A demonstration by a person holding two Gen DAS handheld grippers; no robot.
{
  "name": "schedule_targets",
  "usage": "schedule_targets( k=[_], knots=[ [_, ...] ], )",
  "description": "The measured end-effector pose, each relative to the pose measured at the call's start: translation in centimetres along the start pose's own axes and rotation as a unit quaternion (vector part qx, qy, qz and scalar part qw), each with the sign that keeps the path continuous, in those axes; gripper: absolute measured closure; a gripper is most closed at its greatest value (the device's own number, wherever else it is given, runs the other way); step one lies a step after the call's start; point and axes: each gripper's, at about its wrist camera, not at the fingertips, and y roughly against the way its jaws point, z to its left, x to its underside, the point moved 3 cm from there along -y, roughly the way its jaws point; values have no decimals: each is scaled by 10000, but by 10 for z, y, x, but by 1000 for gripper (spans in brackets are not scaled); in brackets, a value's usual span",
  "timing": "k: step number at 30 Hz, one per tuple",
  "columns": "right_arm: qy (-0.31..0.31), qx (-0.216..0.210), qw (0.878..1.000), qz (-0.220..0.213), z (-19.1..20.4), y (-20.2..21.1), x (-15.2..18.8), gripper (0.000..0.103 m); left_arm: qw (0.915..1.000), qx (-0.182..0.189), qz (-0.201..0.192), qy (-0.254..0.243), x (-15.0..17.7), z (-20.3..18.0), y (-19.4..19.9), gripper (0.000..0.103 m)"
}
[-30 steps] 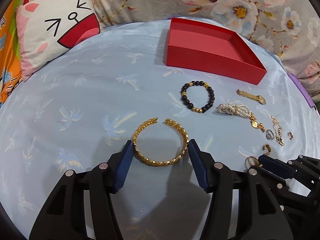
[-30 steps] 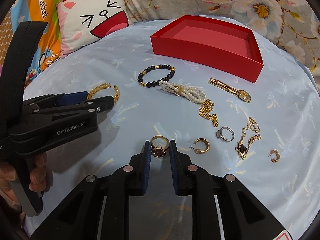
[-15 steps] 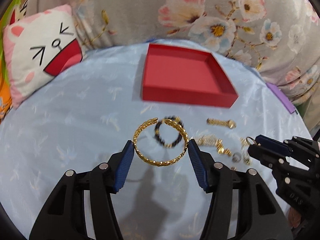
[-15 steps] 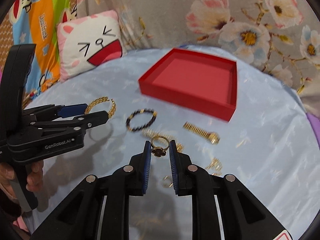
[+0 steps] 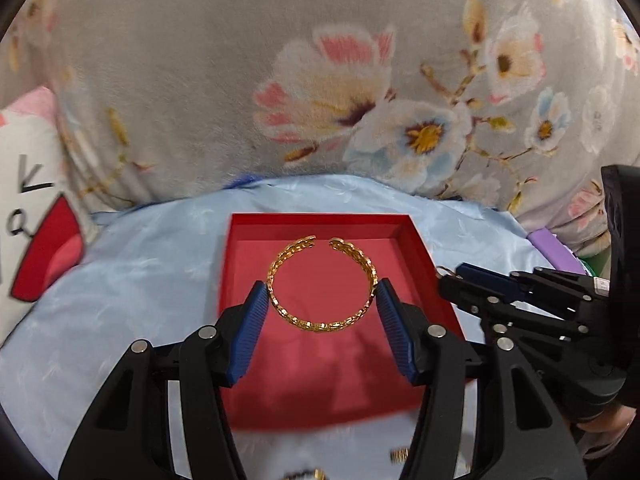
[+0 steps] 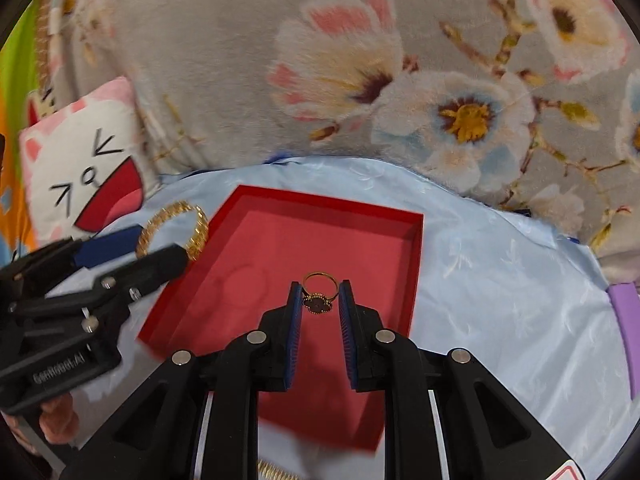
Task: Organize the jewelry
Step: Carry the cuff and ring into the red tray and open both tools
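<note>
While both hang over red tray (image 5: 416, 240), left gripper (image 5: 322, 306) pinches gold bangle (image 5: 280, 264) (jaws wide); right gripper (image 6: 320, 306) pinches ring (image 6: 318, 302).

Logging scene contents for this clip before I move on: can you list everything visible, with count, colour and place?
red tray: 1, red, empty inside, on the blue cloth below both tools
gold bangle: 1, gold, open-ended, held between the left tool's fingers above the tray
gold ring: 1, gold with a dark face, held between the right tool's fingers above the tray
blue cloth: 1, light blue, covering the surface
cat pillow: 1, white and pink with a red mouth, far left
floral blanket: 1, grey with flowers, behind the surface
purple item: 1, purple, right edge, unclear what
left tool: 1, black, blue pads
right tool: 1, black, blue pads
</note>
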Motion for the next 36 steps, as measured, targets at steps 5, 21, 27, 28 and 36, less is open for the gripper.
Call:
schedule_targets(
  k=[5,21,27,28,36],
  knots=[
    [-260,52,9991,318,-19,-66,-29,86,9987,-148,386,297,-23,19,-80,49],
    [-94,398,9895,1390,-19,-142,-21,80,9871,-798,1374,176,-4,34,-162,46],
    [-297,178,9965,767,-26,-68,-22,57,9918,-501,926,720,-13,54,-107,35],
    [-310,125,9975,620,-25,-47,-20,55,9924,-457,832,778,-12,57,-93,34],
    [-243,-126,9996,63,-21,92,73,40,9965,-667,443,239,61,48,38,27]
  ],
)
